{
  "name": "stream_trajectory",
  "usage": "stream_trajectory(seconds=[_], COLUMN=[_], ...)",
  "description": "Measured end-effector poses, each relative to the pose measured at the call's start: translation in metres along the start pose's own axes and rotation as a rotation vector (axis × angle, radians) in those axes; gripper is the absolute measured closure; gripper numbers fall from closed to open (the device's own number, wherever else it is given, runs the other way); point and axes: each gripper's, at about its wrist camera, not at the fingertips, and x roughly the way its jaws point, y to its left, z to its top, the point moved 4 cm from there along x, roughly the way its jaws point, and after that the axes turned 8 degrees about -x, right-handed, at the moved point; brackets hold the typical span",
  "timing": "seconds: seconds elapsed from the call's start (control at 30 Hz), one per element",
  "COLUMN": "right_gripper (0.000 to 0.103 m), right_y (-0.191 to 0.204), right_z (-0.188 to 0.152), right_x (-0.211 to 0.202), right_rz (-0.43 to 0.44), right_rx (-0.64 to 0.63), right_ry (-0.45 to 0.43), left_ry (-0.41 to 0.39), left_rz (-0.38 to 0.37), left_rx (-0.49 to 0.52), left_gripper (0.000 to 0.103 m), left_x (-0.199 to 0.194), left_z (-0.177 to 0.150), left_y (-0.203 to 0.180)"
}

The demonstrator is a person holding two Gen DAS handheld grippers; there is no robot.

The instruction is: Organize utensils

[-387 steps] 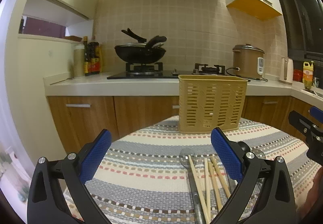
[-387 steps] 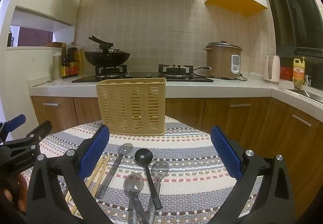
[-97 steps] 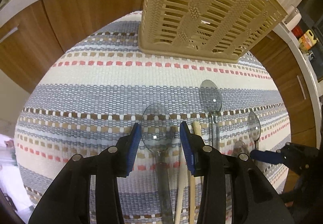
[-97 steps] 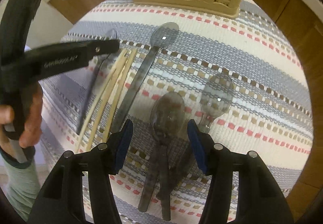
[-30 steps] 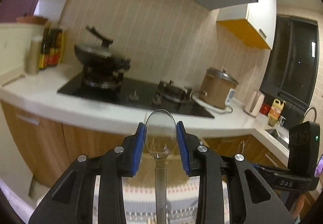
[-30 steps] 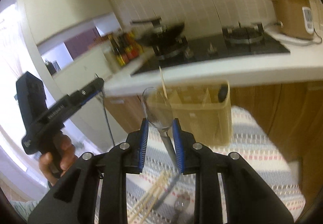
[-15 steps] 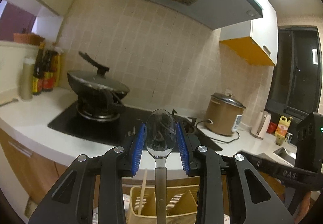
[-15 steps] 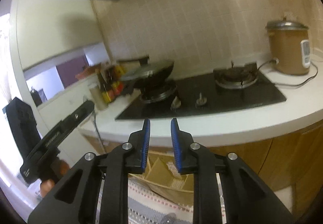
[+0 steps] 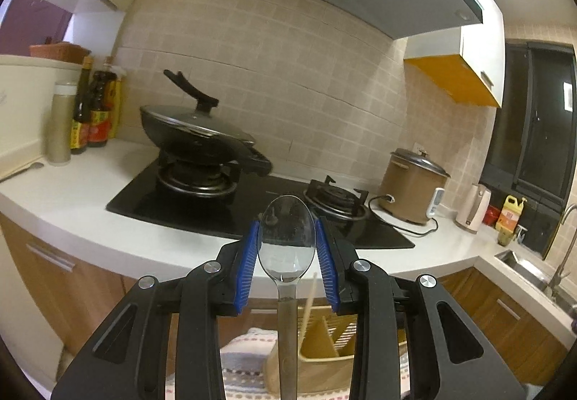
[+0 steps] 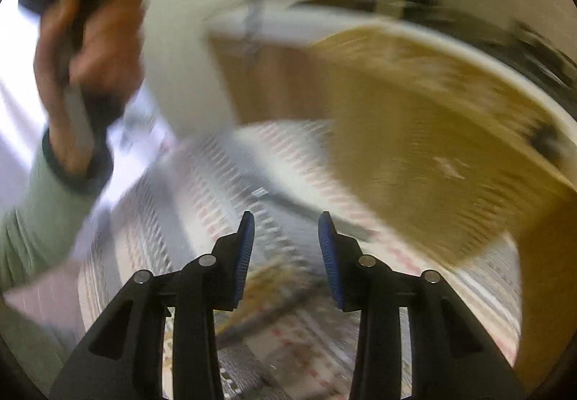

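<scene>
Gripping a clear plastic spoon by the sides of its bowl, the left gripper holds it with the bowl at the fingertips and the handle running back toward the camera, so the long axis lies along the fingers. Below and just beyond the handle end stands the tan utensil basket on the striped cloth, one chopstick already leaning in a compartment. The right gripper is empty and its jaws have just been opening; it points down at the cloth with the basket wall to its right, in a heavily blurred view where the utensils left lying cannot be told apart. Risks, as I judge them: the pads bear on a smooth curved bowl, so the spoon could pivot or slip before its handle is over a compartment; lowered off-line, the handle could strike a divider or the chopstick. Farther off, the wok and rice cooker sit on the kitchen worktop.
</scene>
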Motion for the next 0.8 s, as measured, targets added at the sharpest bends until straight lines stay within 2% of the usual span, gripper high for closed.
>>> stream_trajectory(seconds=[0.03,0.13,0.2,0.3,0.53,0.57,0.6,0.77,0.8], right_gripper=[0.059,0.059,0.059,0.059,0.059,0.061,0.073,0.08,0.088], right_y=[0.009,0.025,0.027,0.015,0.016,0.019,0.022,0.033,0.034], right_z=[0.007,0.02,0.023,0.027,0.046,0.048,0.049,0.044,0.045], right_x=[0.015,0.049,0.066,0.083,0.112,0.114,0.113,0.097,0.091], right_rz=[0.004,0.02,-0.009,-0.039,0.037,0.033,0.044,-0.019,-0.019], right_rx=[-0.055,-0.176,-0.242,-0.24,-0.262,-0.279,-0.291,-0.321,-0.312], right_ry=[0.022,0.091,0.149,0.209,0.289,0.292,0.288,0.228,0.206], left_ry=[0.0,0.003,0.006,0.01,0.025,0.028,0.028,0.026,0.027], left_rz=[-0.001,0.001,0.007,0.008,0.011,0.014,0.016,0.015,0.01], left_rx=[-0.005,-0.016,-0.014,-0.014,-0.046,-0.051,-0.054,-0.077,-0.083], left_gripper=[0.073,0.073,0.073,0.073,0.073,0.073,0.073,0.073,0.073], left_x=[-0.002,-0.007,-0.011,-0.013,-0.009,-0.01,-0.01,-0.014,-0.014], left_z=[0.001,0.003,0.002,0.001,-0.005,-0.006,-0.006,-0.006,-0.006], left_y=[0.004,0.017,0.025,0.034,0.052,0.055,0.056,0.064,0.064])
